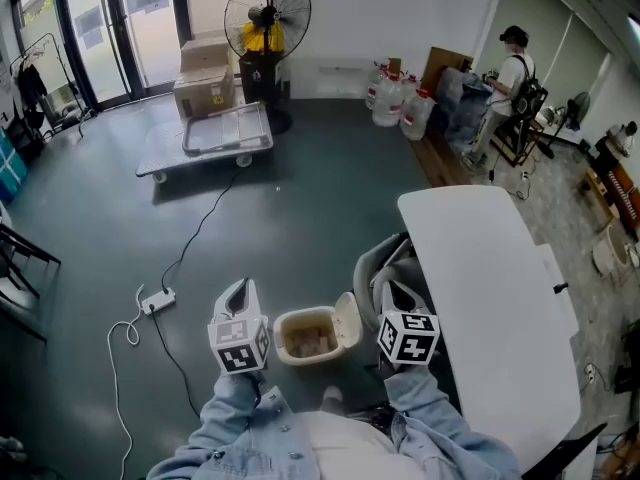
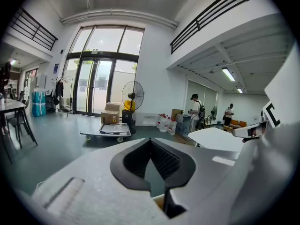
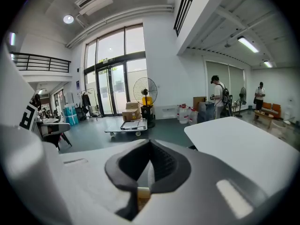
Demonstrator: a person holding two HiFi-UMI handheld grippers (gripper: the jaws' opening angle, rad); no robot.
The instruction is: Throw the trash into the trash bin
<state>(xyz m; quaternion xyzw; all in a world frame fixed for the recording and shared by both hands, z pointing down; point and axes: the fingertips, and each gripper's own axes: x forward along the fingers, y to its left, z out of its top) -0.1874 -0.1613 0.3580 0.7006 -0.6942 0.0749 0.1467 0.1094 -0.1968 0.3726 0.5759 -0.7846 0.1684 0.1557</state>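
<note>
The left tool (image 1: pixel 238 288) has its jaws pressed together with nothing between them, as its own view (image 2: pixel 151 142) shows. The right tool (image 1: pixel 398 294) is likewise closed and empty (image 3: pixel 150 144). Both point toward the top of the head view, tipped a little downward, and are held level with each other on denim sleeves (image 1: pixel 232 408) that come up from the bottom edge. Between them, at lower centre, the trash bin (image 1: pixel 290 320) stands on the dark floor (image 1: pixel 300 218) with its lid (image 1: pixel 348 320) swung open to the right. Pale brownish trash (image 1: pixel 308 342) lies inside. A white table (image 1: pixel 490 298) fills the lower right, just beside the right tool.
</note>
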